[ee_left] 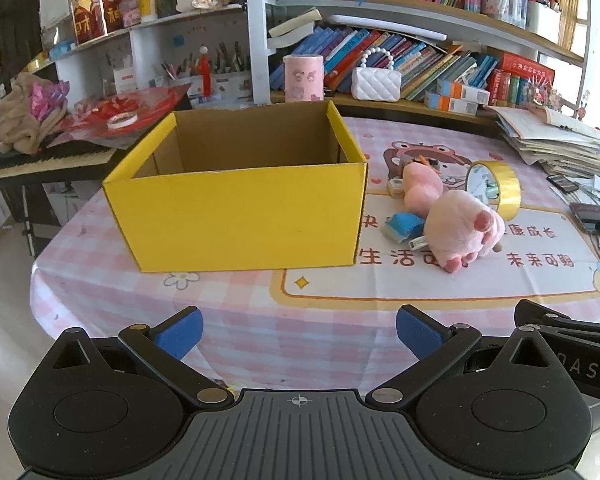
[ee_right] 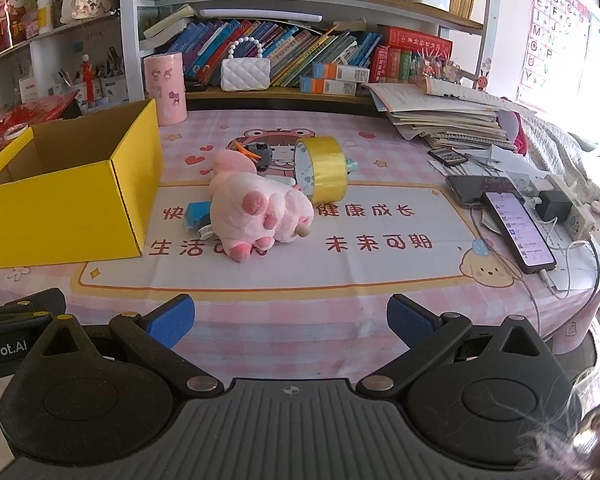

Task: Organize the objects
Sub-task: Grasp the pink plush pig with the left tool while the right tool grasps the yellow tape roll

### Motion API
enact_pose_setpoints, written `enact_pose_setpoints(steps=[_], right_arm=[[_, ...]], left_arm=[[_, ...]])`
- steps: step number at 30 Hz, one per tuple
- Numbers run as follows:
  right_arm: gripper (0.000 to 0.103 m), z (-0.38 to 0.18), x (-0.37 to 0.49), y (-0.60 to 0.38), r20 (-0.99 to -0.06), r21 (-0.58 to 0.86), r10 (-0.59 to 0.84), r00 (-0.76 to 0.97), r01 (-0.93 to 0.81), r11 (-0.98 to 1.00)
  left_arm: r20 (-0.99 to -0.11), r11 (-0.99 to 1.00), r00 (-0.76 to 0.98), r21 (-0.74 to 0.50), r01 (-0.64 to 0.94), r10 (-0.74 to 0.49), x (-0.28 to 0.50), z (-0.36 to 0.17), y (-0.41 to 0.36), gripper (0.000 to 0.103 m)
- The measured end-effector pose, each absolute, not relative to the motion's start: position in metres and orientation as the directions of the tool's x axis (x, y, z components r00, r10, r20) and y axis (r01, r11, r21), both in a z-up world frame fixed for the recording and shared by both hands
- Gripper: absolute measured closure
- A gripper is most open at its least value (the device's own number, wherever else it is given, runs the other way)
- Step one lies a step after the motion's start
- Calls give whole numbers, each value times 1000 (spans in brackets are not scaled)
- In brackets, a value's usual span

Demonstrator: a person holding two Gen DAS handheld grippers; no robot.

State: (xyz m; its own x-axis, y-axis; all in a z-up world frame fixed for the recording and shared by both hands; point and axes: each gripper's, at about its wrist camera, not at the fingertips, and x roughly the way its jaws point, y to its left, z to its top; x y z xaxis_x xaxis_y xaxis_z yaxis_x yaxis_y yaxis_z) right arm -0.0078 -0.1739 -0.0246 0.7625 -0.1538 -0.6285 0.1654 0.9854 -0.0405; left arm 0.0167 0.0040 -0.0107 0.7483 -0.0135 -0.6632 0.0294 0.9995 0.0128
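Table: phones only right view.

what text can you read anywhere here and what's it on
"健康成长" and "未来可期": tablecloth
"生活": tablecloth, the rest hidden behind the pink plush toy
"Robot.AI": left hand-held gripper
Letters A, B, C, F, G: alphabet poster
Book spines and phone screen: too small to read

yellow box: open, upright | pink plush paw: lying beside it | yellow tape roll: on edge, touching plush
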Motion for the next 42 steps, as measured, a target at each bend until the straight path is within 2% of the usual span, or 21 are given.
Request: enact_pose_setpoints(steps=[21,30,34,36,38,42], right_arm=[[1,-30,45,-225,-669,-27,-111,735,125,992],[7,-32,78,-267,-675,-11,-83,733,102,995],[17,-32,89,-287,-668,12,-59,742,90,996],[27,-30,95,-297,-662,31,-36,749,76,997],[44,-27,103,-308,-656,73,12,755,48,996],[47,-22,121,-323,-639,135,90,764,-4,991]], left_arm=[[-711,999,701,-46,20,-47,60,-25,-40,1],[-722,997,688,-72,35,-77,87,-31,-82,5],[-715,995,692,-73,72,-102,94,-32,-103,9],[-706,994,699,-67,90,-112,97,-31,-113,10],[-693,993,711,-62,102,-117,99,-29,-121,11],[-663,993,741,-31,114,-106,106,-24,-136,12]])
